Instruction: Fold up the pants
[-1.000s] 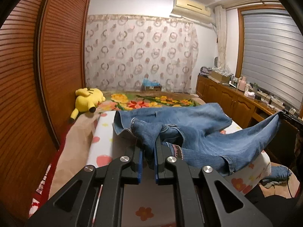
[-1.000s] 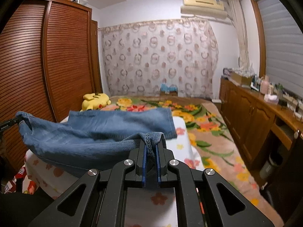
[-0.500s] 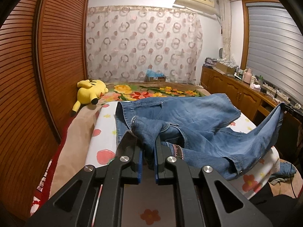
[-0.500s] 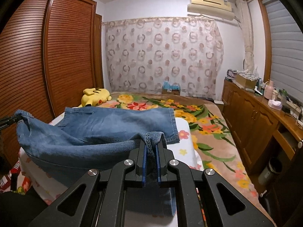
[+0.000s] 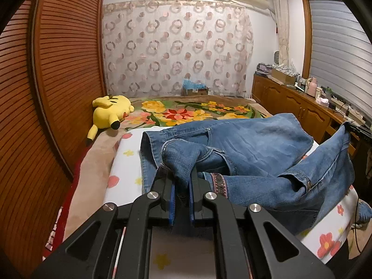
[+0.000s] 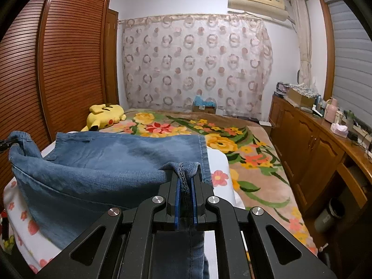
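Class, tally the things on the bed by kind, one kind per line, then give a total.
Jeans: 1
Yellow plush toys: 1
White flowered sheets: 1
Floral blankets: 1
Total: 4

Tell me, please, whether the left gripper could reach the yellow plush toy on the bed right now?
Probably not as things stand: the left gripper is shut on the jeans, and the plush toy lies well beyond them by the wardrobe. The bedding between looks unobstructed once it lets go.
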